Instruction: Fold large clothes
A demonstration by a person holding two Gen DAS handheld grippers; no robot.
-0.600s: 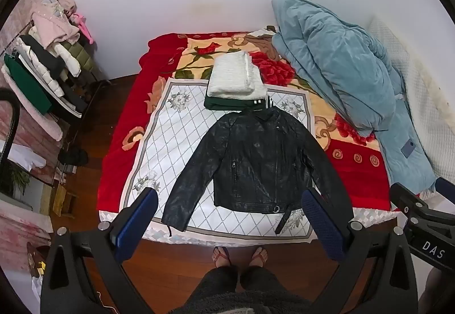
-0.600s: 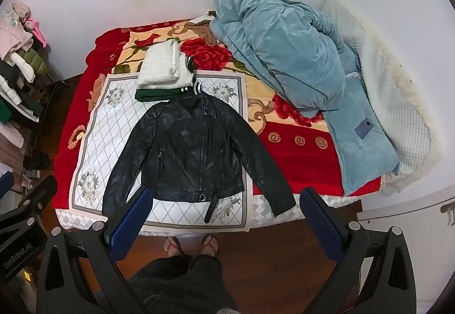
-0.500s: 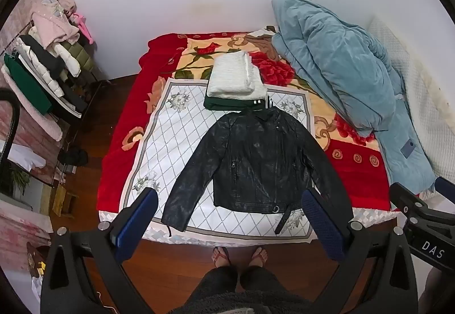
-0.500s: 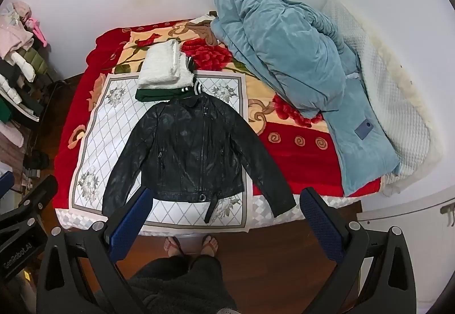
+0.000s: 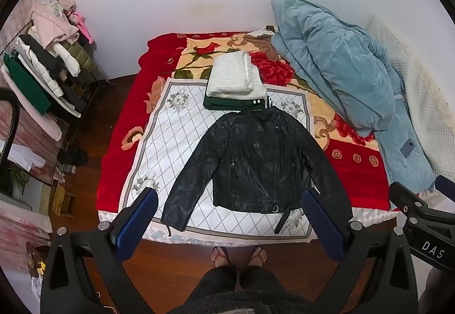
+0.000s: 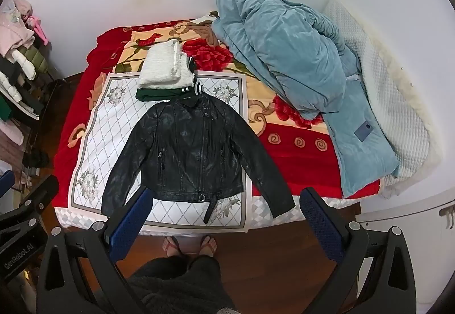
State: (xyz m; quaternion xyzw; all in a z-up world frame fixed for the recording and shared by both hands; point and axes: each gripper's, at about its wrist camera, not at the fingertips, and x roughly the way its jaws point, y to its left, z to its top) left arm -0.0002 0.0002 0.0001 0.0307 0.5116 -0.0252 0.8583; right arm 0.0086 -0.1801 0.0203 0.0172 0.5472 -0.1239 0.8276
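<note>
Black leather jacket [image 5: 257, 163] lies flat, front up, sleeves spread, on the white patterned cloth [image 5: 176, 126] at the bed's [image 5: 122, 143] foot edge. Collar touches the folded white and green stack [image 5: 234, 83] toward the bed's middle. Blue quilt [image 5: 335, 64] heaped along the right edge. Left claw [image 5: 227, 224] and right claw [image 6: 224, 221] both gape wide, empty, held above the floor at the foot edge.
</note>
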